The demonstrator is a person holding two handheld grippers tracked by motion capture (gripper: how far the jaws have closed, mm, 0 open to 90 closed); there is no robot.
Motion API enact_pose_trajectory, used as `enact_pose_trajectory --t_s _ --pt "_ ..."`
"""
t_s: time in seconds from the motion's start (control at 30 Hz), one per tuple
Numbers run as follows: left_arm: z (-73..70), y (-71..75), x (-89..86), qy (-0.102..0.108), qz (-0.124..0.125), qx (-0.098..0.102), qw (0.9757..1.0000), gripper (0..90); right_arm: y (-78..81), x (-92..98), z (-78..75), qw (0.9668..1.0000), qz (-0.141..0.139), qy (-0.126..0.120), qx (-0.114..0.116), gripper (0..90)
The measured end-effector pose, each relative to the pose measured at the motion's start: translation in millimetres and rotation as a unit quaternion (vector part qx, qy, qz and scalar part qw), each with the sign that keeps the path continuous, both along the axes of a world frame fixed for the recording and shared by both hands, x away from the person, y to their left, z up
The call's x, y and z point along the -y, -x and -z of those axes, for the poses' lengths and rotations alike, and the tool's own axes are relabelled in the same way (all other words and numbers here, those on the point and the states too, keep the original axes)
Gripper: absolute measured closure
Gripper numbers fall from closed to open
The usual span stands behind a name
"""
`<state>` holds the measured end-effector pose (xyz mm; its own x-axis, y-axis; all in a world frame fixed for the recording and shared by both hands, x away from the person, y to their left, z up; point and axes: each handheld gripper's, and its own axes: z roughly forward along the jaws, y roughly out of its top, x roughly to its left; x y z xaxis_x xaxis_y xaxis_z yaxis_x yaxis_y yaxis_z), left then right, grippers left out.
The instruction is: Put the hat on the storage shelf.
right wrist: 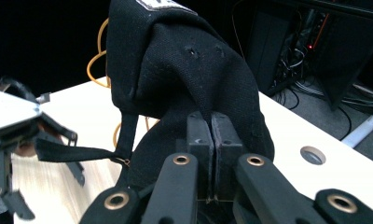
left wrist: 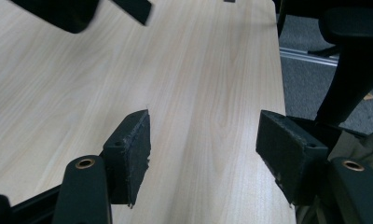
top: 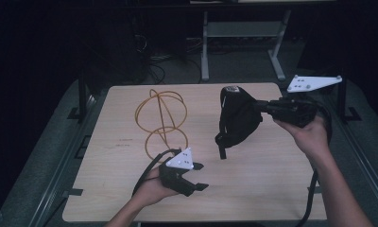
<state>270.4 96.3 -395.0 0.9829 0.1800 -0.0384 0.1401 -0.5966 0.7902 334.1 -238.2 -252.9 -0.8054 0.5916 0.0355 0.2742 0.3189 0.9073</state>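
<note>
One black fabric pouch (top: 237,118) hangs above the worktop's (top: 253,189) right half, clenched in the right gripper (top: 262,107); near the front edge, the left gripper (top: 199,176) waits released, likely to catch the pouch's dangling strap (top: 221,150) next.

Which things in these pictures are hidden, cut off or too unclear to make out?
- Label on the black bag: right gripper view, cut off by the top edge; high view, too small to read.
- Bag's far side: hidden by its own fabric.
- Orange cable: right gripper view, mostly behind the bag.
- Dark object at the top, left gripper view: blurred and cut off.
- Room beyond the table: too dark.
</note>
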Motion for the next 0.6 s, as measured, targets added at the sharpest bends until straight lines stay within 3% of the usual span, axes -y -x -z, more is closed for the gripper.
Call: enact_pose_trajectory --t_s 0.6 --pt "3.5 -3.2 -7.6 0.007 -0.008 -0.011 0.9999 32.7 -23.1 -48.1 -41.2 0.9992 -0.039 0.004 0.012 88.3"
